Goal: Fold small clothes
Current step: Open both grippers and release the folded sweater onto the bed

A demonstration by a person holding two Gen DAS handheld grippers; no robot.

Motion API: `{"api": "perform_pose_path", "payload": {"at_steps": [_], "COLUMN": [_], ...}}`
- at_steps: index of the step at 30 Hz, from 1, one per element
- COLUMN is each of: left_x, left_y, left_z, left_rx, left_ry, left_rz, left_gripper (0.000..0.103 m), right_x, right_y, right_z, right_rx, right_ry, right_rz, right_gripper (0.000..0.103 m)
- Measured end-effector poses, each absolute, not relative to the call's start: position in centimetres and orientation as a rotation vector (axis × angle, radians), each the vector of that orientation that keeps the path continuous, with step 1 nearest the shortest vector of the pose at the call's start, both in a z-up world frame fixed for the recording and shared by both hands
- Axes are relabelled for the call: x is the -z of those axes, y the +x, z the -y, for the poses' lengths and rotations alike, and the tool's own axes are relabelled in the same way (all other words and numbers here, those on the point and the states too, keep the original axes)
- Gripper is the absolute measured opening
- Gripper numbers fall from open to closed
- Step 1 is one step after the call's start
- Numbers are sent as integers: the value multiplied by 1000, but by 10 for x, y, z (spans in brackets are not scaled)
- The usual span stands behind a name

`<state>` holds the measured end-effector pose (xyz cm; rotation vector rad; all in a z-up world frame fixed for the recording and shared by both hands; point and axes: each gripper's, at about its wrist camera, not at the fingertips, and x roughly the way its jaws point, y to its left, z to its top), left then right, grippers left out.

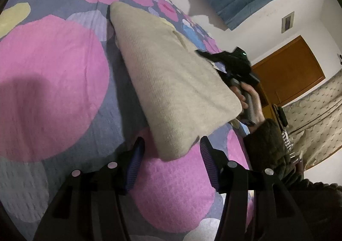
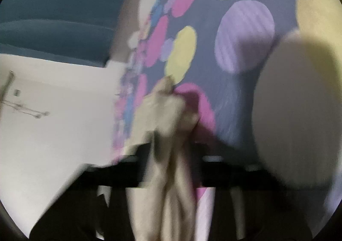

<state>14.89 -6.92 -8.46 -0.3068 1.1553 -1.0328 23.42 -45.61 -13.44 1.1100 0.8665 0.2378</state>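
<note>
Beige knit cloth (image 1: 171, 83) hangs just ahead of the open left tool (image 1: 171, 155).

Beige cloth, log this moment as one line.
beige cloth lifted over bedspread | right gripper shut on it | left gripper open

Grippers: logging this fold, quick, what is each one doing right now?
Left gripper: open, holding nothing, just short of the beige knitted garment.
Right gripper: shut on bunched beige fabric, though that view is blurred.
</note>
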Motion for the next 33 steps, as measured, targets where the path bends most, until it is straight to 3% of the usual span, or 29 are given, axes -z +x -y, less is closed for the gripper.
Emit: {"api": "perform_pose_path", "payload": {"at_steps": [2,5,7,9,11,13,16,18,21,29,33], "left_x": [86,85,84,84,84,85,84,83,81,77,75], "left_y": [148,148,147,148,149,149,149,147,144,137,135], "left_z": [68,67,66,67,68,69,70,71,70,67,70], "left_rx": [1029,1031,1026,1024,1023,1019,1012,1003,985,908,866], "left_ry": [-299,-304,-306,-307,-307,-308,-302,-289,-269,-192,-159], "left_rz": [-1155,-1151,-1150,-1151,-1148,-1152,-1146,-1139,-1124,-1081,-1064], "left_gripper": [54,54,54,54,54,54,54,54,54,54,54], "right_x": [144,141,134,127,118,114,116,120,130,128,126], "right_y": [237,226,210,191,166,143,116,111,103,87,72], "right_z": [464,469,465,463,453,441,426,416,410,407,413], "right_rx": [-188,-211,-244,-271,-306,-330,-338,-314,-298,-282,-283], "right_ry": [1128,1165,1189,1208,1224,1228,1186,1149,1133,1091,1117], "right_rz": [-856,-834,-831,-818,-801,-809,-853,-907,-931,-886,-872], "right_gripper": [6,10,25,51,63,67,65,38,18,16,22]}}
